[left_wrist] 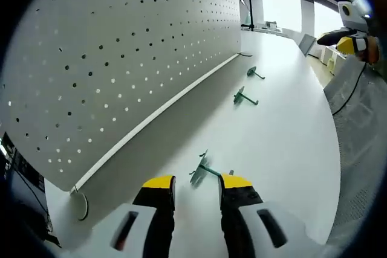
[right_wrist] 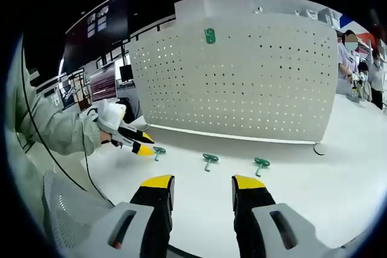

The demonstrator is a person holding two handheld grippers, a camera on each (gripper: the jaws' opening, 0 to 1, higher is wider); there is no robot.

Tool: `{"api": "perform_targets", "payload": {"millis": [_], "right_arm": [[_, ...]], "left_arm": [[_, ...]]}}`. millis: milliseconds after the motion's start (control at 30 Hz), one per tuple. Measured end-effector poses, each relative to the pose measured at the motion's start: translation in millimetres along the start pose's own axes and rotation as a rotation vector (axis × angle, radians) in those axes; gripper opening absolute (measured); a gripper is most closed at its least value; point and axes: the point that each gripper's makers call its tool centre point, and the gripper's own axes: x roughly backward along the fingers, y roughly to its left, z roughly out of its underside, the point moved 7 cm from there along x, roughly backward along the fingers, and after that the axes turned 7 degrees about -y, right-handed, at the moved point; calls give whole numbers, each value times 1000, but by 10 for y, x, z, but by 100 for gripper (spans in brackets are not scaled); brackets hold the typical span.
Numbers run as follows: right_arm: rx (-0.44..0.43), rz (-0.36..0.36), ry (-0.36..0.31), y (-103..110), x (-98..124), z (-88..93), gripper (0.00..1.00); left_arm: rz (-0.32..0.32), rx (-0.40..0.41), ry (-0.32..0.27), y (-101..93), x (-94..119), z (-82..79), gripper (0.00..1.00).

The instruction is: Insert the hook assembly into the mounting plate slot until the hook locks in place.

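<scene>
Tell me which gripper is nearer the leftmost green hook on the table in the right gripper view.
Left. The left gripper has its tips right beside that green hook; the right gripper hangs back from the row of hooks.

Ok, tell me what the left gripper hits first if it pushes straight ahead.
Probably the nearest green hook, lying on the table just beyond the open left gripper and roughly between its jaws. Depth is hard to judge, so it may pass slightly over it.

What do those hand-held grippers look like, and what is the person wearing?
Each gripper, left and right, has two black jaws with yellow tips on a light grey body. A thin black cable trails near the person's grey sleeve.
</scene>
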Motion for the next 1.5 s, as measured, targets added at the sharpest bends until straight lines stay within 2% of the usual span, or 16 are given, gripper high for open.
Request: {"api": "perform_targets", "payload": {"millis": [600, 900, 1067, 1233, 1400, 1500], "right_arm": [[-9, 21, 16, 6, 21, 26, 36], [-17, 25, 18, 10, 40, 36, 36], [-20, 26, 18, 10, 49, 44, 36], [-24, 25, 14, 18, 46, 46, 35], [-24, 15, 7, 28, 35, 29, 35], [-24, 14, -3, 23, 40, -1, 35]], "left_arm": [[42, -11, 25, 93, -157, 70, 21], [53, -4, 19, 28, -184, 49, 15], [58, -7, 23, -7, -196, 49, 6], [51, -24, 33, -37, -189, 59, 4], [35, 28, 40, -78, -146, 84, 3], [6, 146, -40, -136, -78, 32, 2]]}}
